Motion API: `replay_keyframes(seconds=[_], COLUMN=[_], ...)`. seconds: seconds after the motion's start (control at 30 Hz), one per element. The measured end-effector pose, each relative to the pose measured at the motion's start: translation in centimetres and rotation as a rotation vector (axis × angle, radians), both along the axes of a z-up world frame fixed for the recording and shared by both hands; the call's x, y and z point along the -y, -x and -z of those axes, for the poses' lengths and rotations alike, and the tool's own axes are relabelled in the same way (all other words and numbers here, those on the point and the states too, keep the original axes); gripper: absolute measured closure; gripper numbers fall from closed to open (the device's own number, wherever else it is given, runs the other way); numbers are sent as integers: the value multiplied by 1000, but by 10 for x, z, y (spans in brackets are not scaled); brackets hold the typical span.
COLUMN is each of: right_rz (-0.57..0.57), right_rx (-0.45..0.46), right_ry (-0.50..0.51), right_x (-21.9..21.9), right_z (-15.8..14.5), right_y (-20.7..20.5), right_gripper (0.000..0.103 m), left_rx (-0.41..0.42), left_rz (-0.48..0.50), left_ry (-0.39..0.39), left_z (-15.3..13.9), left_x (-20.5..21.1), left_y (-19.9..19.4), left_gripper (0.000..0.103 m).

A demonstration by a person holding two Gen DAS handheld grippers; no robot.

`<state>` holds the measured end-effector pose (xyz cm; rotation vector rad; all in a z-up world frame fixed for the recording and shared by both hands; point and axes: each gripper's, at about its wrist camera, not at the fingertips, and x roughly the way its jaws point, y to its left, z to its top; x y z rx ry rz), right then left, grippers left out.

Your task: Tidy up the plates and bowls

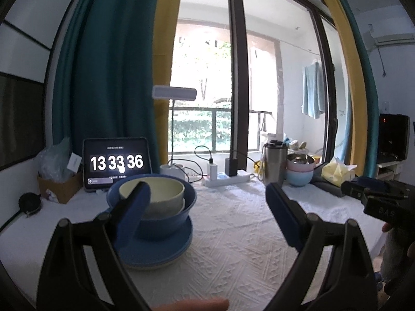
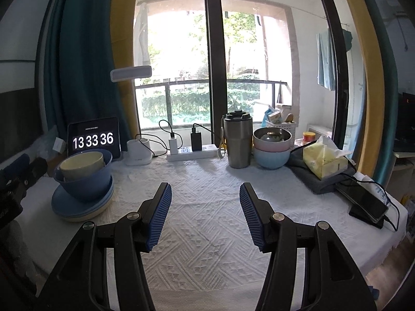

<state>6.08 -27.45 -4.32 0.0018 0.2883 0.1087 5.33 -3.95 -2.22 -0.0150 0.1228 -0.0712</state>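
The surface point(image 2: 207, 207) is mostly bare white cloth in the middle, w/ my stack on its left: blue plates point(image 2: 77, 204) at the bottom, blue bowl point(image 2: 85, 181) on them, cream bowl point(image 2: 81, 167) nested inside. Looks tidy to me — probably nearly done. At the back, right of the steel tumbler point(image 2: 238, 141), a pink bowl point(image 2: 271, 142) sits in a light-blue bowl point(image 2: 271, 158); can't tell if those are mine to sort. Left tongs point(image 1: 207, 202) wide apart, nothing between them, one finger crossing in front of the stack. Right tongs point(image 2: 205, 215) apart, empty, over bare cloth. Best now — clear the left finger sideways w/o nudging the rim.
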Motion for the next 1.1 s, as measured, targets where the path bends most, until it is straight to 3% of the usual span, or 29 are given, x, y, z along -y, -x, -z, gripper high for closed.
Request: replay_keyframes(seconds=[1.1], right_rz=[-8], right_rx=[-13], right_ry=[-3], right_x=[-7], right_z=[4], right_y=[-3], right_gripper=[45], left_rx=[-15], left_rz=[5], left_ry=[0], left_z=[1], left_x=[-1], left_y=[-2], left_gripper=[12])
